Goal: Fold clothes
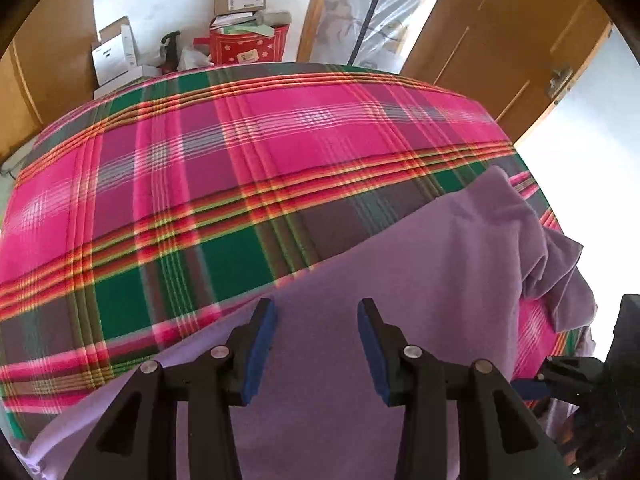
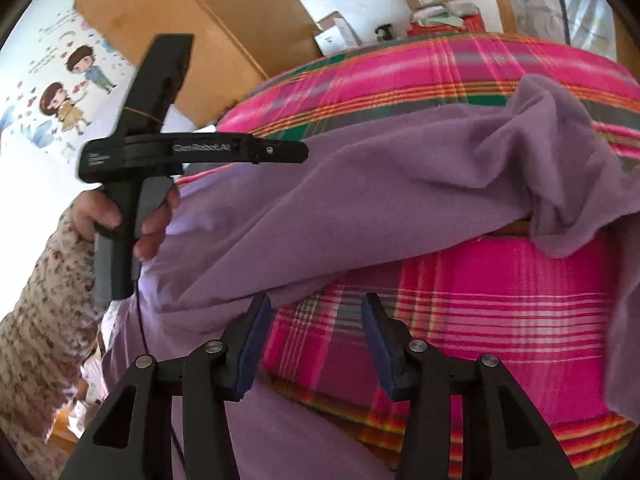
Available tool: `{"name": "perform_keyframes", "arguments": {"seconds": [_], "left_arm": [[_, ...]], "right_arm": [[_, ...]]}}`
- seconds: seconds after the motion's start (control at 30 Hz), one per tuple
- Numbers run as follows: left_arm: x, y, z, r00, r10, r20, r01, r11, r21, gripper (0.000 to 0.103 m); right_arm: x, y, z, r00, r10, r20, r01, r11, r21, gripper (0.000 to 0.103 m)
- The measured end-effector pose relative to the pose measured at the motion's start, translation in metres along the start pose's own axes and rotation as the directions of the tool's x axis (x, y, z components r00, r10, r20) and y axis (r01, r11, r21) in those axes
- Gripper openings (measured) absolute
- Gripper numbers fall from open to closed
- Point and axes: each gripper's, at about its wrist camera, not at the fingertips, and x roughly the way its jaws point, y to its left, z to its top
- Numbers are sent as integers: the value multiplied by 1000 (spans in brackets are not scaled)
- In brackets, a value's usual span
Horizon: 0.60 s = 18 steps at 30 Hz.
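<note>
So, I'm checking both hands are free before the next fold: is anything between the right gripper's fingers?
No. In the right wrist view the right gripper stands open over the plaid cover, with the purple garment just beyond its tips.

Purple garment (image 1: 420, 248), soft knit, lies partly spread on the plaid-covered surface (image 1: 200, 168). Lower right of left wrist frame; rumpled, bunched fold at right edge. In right wrist frame it crosses centre diagonally.

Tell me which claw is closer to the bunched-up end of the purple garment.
Right, probably. The right claw hangs open just below the bunched end; the left claw sits open over the garment's flat part, with the bunch off to its side.
</note>
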Motion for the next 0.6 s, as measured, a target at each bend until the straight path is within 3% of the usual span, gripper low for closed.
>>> {"name": "perform_keyframes", "arguments": {"seconds": [0.1,0.23,0.3,0.37,0.6], "left_arm": [[4,-8,6,1000,24,0,-24,999,22,43],[8,-17,6,998,66,13,-67,996,66,43],[10,-21,5,996,91,26,-93,992,89,43],[11,-24,3,993,110,40,-114,988,105,41],[8,-20,1,992,116,58,-122,987,102,30]], "right_arm": [[2,-3,8,1000,17,24,-18,999,50,49],[5,-2,15,998,-20,58,15,997,80,48],[7,1,15,997,-39,70,34,996,78,40],[11,6,14,997,-45,65,41,997,63,24],[6,7,8,995,-25,98,16,996,85,23]]}}
